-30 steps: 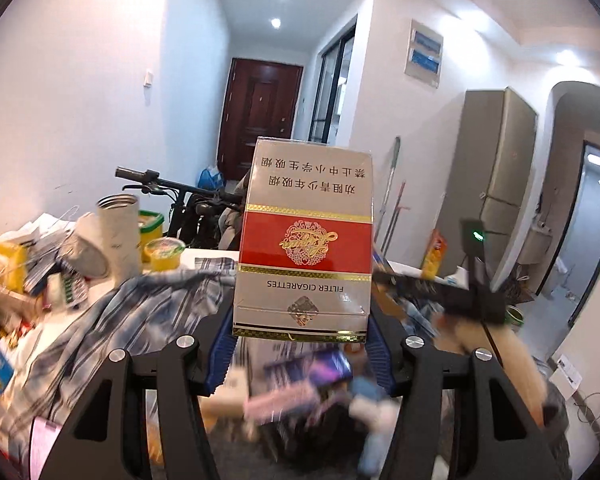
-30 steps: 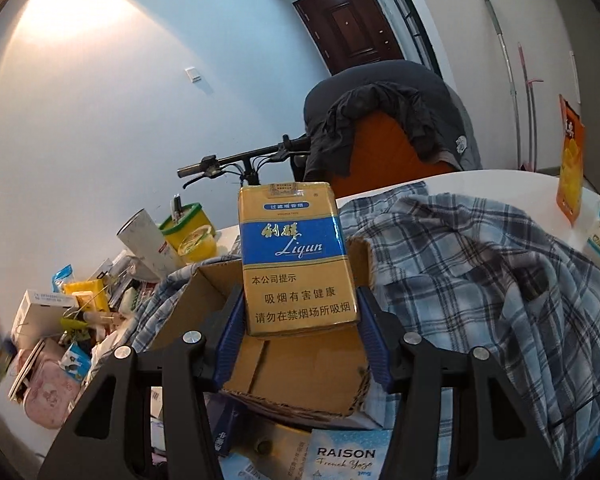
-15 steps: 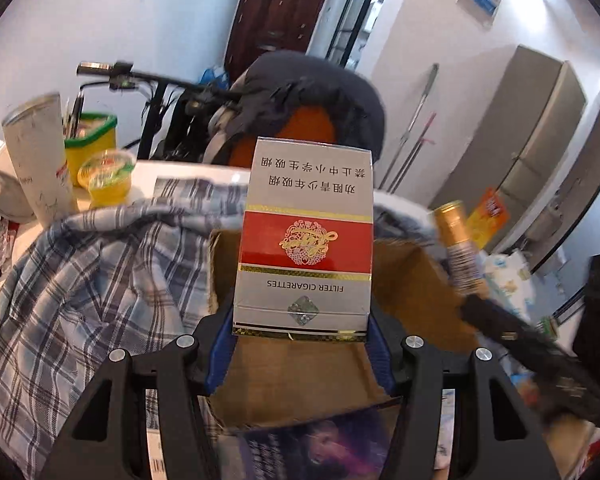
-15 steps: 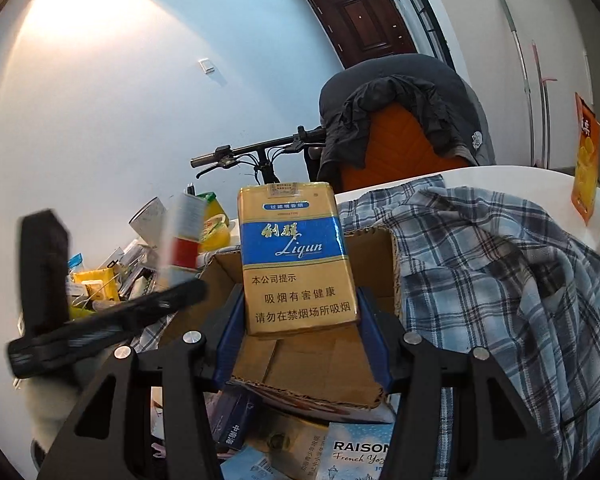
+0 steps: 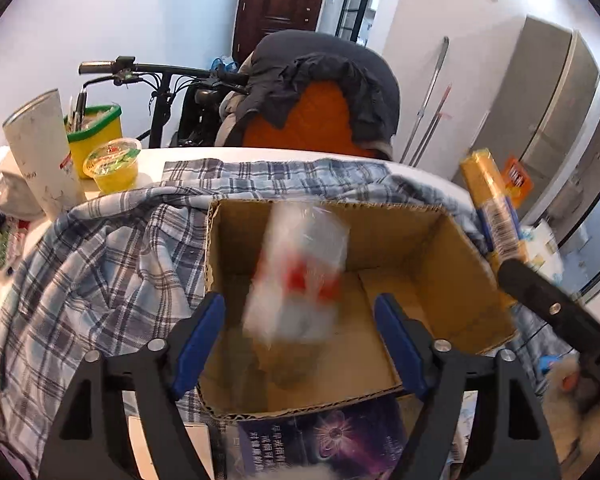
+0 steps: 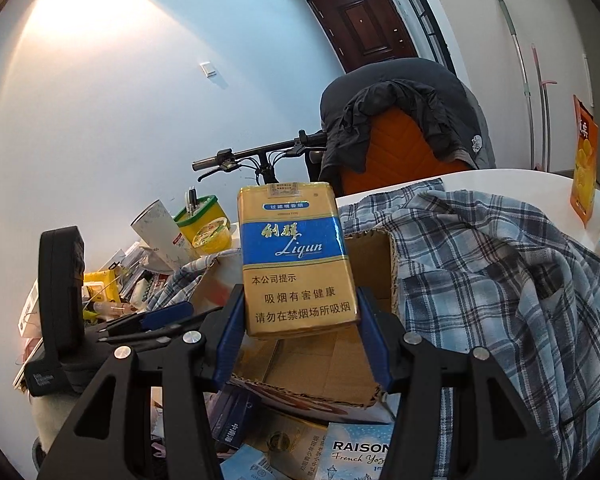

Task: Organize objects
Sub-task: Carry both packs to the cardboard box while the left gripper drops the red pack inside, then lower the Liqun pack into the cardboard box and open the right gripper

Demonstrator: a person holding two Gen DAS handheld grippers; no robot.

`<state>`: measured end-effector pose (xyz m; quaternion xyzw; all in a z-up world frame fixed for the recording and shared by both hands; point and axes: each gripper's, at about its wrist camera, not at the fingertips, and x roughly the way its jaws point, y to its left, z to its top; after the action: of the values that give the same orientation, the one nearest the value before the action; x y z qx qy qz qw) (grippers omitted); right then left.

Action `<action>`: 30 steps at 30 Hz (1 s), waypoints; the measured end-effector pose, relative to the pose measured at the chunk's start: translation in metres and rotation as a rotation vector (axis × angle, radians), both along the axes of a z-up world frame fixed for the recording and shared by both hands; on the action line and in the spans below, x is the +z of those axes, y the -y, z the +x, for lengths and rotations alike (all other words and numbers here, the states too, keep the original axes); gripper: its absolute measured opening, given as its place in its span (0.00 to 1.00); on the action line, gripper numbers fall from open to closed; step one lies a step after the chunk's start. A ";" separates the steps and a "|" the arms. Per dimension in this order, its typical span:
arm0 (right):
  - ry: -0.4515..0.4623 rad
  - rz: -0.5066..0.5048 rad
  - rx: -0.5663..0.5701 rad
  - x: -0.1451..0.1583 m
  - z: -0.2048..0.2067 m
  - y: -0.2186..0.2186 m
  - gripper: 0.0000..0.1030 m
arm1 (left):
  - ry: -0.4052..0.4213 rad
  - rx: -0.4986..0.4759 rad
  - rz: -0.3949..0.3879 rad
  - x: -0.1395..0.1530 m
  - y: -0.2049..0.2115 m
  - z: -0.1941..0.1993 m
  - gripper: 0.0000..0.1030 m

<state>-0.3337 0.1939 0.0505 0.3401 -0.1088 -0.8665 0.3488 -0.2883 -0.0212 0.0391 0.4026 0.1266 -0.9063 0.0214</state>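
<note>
In the left wrist view my left gripper [image 5: 300, 340] is open above an open cardboard box [image 5: 452, 268]. A red and white cigarette pack [image 5: 300, 276] is blurred in mid-air between the fingers, falling into the box. In the right wrist view my right gripper [image 6: 300, 348] is shut on a gold and blue Liqun cigarette pack [image 6: 296, 260], held upright over the near edge of the same box [image 6: 372, 256]. The gold pack also shows at the right of the left wrist view [image 5: 492, 204]. The left gripper's body shows at the left of the right wrist view [image 6: 60, 300].
A plaid shirt [image 5: 112, 252] drapes around the box on a white table [image 6: 512, 178]. A white cup [image 5: 40, 156], a yellow tub [image 5: 96, 136] and a jelly cup [image 5: 114, 164] stand far left. Booklets [image 6: 356, 452] lie in front. A chair with a jacket [image 5: 320, 92] stands behind.
My left gripper moved over the box, opened and let go of the red and white pack, which now drops. My right gripper still holds the gold pack, a little closer to the box.
</note>
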 end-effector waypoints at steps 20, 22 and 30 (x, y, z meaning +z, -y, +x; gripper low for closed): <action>-0.014 0.080 -0.019 -0.003 0.003 0.005 0.51 | -0.331 0.052 0.001 0.046 0.023 0.058 1.00; -0.016 0.081 -0.018 -0.003 0.003 0.005 0.51 | -0.339 0.069 -0.022 0.045 0.023 0.060 1.00; -0.014 0.077 -0.017 -0.004 0.002 0.004 0.53 | -0.354 0.052 -0.031 0.043 0.024 0.064 1.00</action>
<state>-0.3313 0.1894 0.0464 0.3463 -0.0758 -0.8753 0.3290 -0.2245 -0.0453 0.0819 0.2328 0.1246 -0.9641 0.0282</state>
